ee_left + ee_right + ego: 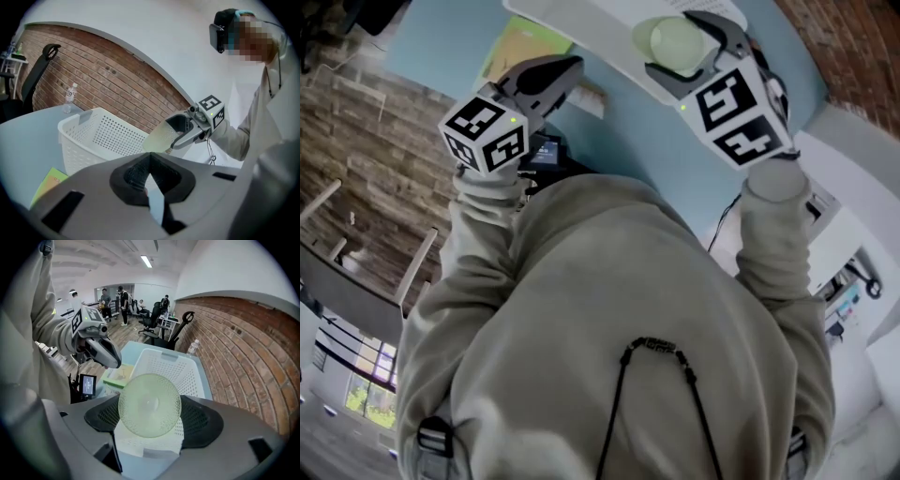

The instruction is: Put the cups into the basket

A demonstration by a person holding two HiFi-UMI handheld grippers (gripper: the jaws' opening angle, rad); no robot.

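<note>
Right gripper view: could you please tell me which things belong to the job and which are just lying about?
Job:
pale green translucent plastic cup, held in right gripper
white perforated plastic basket

Lying about:
clear plastic water bottle
green-yellow booklet
black office chair

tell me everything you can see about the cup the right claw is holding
The cup is pale green and translucent, plastic by the look of it, with a fine dimpled texture over its wall and round base. It widens from base to mouth. It lies tipped on its side in the air, its base facing the right gripper's camera and its mouth turned toward the white perforated basket. The right claw clamps its sides. Nothing else touches it, and it looks empty.
</note>
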